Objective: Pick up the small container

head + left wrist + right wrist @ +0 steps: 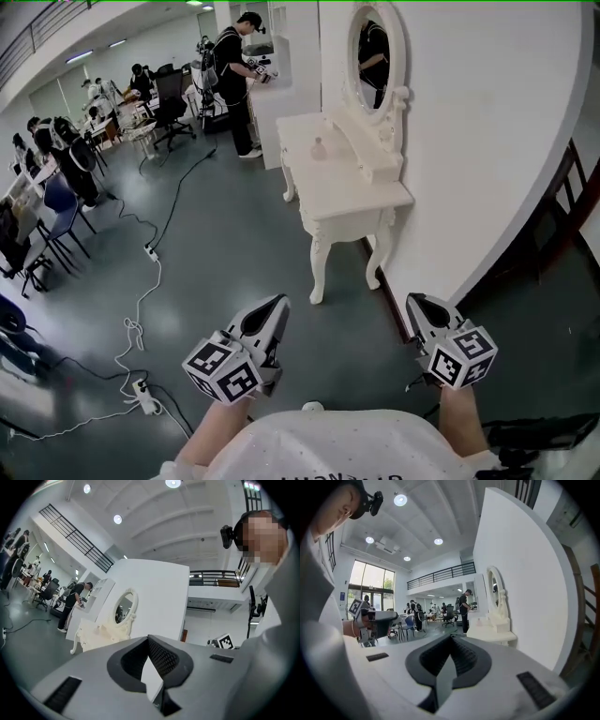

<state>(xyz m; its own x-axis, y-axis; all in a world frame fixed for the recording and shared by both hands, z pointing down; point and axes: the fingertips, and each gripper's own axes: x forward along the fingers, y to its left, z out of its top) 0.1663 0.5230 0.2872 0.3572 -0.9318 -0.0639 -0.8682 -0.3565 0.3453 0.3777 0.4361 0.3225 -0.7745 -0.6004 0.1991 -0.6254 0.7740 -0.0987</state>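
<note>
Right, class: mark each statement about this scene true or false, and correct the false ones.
1. The left gripper and the right gripper are both shut and empty. True.
2. The small container is held in the left gripper. False: it stands on the dressing table, well ahead of both grippers.
3. The dressing table stands against the white wall. True.
4. The mirror on the dressing table is square. False: it is oval.
</note>
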